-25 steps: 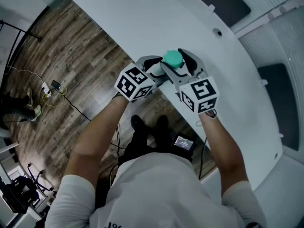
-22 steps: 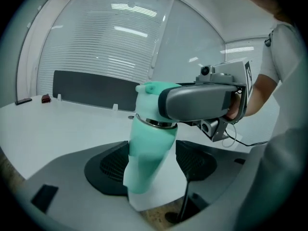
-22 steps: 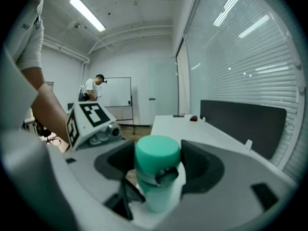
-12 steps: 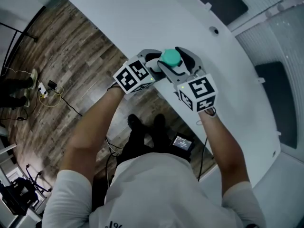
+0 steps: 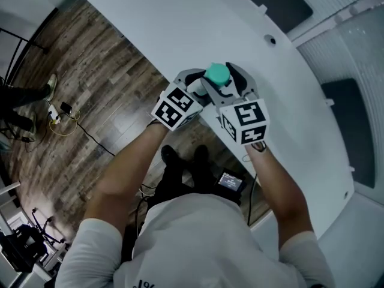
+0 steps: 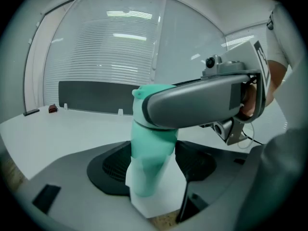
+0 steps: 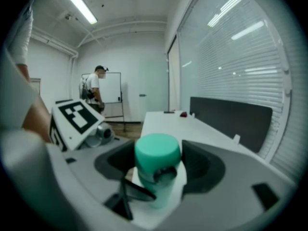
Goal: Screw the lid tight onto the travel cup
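Note:
A mint-green travel cup stands upright at the near edge of the white table, its lid on top. In the left gripper view the cup's green and white body sits between my left gripper's dark pads, which are shut on it. The right gripper's grey jaw crosses the cup at lid height. The right gripper view shows the round lid pinched between my right gripper's pads. From above, my left gripper and right gripper meet at the cup.
Wooden floor with cables lies left of the table's edge. A dark panel lines the table's far side below the blinds, with a small red object nearby. A person stands by a whiteboard far off.
My left gripper's marker cube has swung right and slightly down, nearer the right one. The right gripper's cube has shifted a little left. The cup stays in place.

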